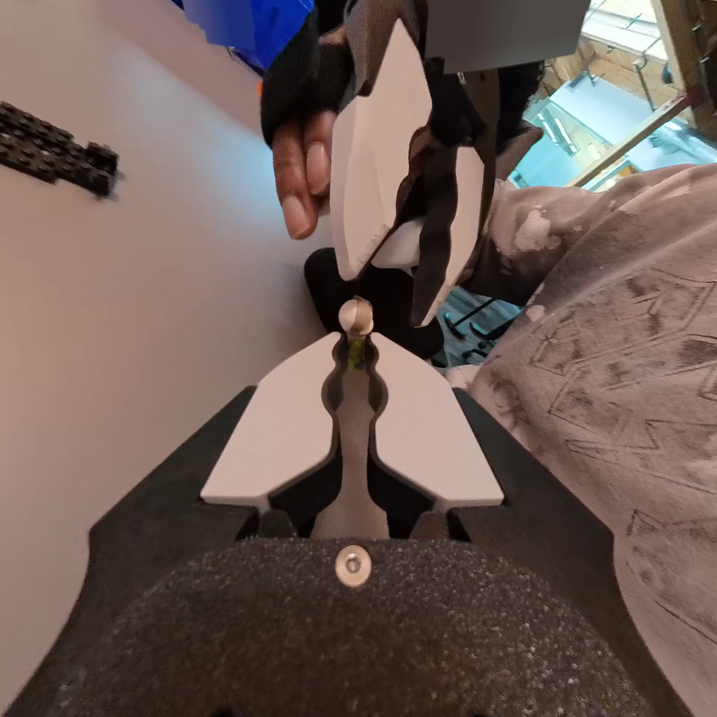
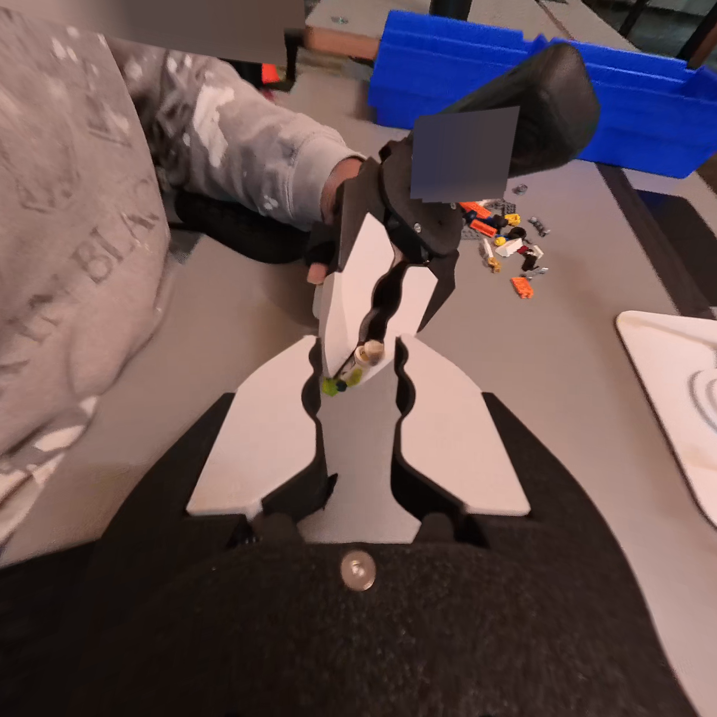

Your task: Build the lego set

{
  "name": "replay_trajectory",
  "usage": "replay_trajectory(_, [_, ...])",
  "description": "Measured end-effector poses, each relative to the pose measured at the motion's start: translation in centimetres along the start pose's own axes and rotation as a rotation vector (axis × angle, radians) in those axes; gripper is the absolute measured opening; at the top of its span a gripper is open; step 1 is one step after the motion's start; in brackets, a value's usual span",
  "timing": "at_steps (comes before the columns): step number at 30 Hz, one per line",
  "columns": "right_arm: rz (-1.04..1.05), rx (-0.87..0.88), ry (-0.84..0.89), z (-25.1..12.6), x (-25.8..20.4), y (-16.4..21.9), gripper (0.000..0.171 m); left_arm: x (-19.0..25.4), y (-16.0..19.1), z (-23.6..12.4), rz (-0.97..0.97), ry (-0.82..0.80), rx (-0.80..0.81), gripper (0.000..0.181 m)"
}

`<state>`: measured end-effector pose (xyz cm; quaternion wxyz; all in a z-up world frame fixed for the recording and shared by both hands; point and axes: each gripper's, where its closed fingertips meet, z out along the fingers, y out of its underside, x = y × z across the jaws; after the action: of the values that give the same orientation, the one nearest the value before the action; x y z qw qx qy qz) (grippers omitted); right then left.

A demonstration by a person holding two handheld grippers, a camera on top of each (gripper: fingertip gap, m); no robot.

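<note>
1. The left gripper (image 1: 355,341) has its jaws pinching a small lego minifigure (image 1: 356,316); the figure's pale rounded top pokes out past the fingertips, and a lime-green part sits in the narrow gap between them.
2. The right wrist view shows the same minifigure (image 2: 362,359) held in the left gripper (image 2: 349,372), with lime-green and dark bits at its lower end.
3. The right gripper (image 2: 357,345) has its jaws spread wide and holds nothing; the left gripper's tip and the minifigure sit between its two fingertips.
4. In the left wrist view the right gripper (image 1: 382,298) comes in from above, its tips parted and just beside the figure's top.
5. A hand (image 1: 300,170) in a black fingerless glove grips the right gripper's body.
6. A black lego plate assembly (image 1: 58,155) lies on the grey counter (image 1: 155,310), well apart from the grippers.
7. A pile of loose lego pieces (image 2: 508,240), orange, yellow, white and dark, lies on the counter (image 2: 543,388) beyond the grippers.
8. A blue bin (image 2: 465,73) stands behind the pile, and a white tray (image 2: 659,388) lies at the right edge.
9. The person wears a grey patterned sweatshirt (image 2: 77,232).
</note>
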<state>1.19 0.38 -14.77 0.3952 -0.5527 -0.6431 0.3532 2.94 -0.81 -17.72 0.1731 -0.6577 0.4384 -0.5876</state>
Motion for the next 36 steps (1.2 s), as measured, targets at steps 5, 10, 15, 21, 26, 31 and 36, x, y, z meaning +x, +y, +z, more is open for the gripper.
replay_trajectory(5, [-0.179, -0.144, 0.063, 1.2, -0.8, 1.5, 0.053, 0.6, 0.2, -0.2, -0.101, 0.113, 0.004, 0.008])
replay_trajectory(10, [-0.296, -0.18, 0.14, 2.0, -1.0, 2.0, 0.062, 1.0, 0.1, -0.4, -0.169, 0.181, 0.017, 0.008])
replay_trajectory(15, [-0.353, -0.181, 0.181, 2.0, -0.9, 1.8, 0.057, 1.3, 0.1, -0.2, -0.201, 0.215, 0.014, 0.008])
replay_trajectory(21, [-0.353, -0.169, 0.182, 1.8, -0.8, 2.0, 0.051, 1.4, 0.2, -0.2, -0.201, 0.214, 0.008, 0.008])
replay_trajectory(26, [-0.272, -0.153, 0.127, 1.4, -1.0, 2.3, 0.052, 1.3, 0.3, -0.2, -0.191, 0.202, 0.003, 0.008])
replay_trajectory(31, [0.024, -0.02, 0.058, 0.4, -0.6, 0.3, 0.049, 0.7, 0.8, 0.1, -0.165, 0.147, -0.026, 0.008])
replay_trajectory(36, [0.286, 0.002, 0.011, 0.8, 0.1, 1.0, 0.036, 0.3, 1.1, 0.3, -0.115, 0.085, -0.047, 0.008])
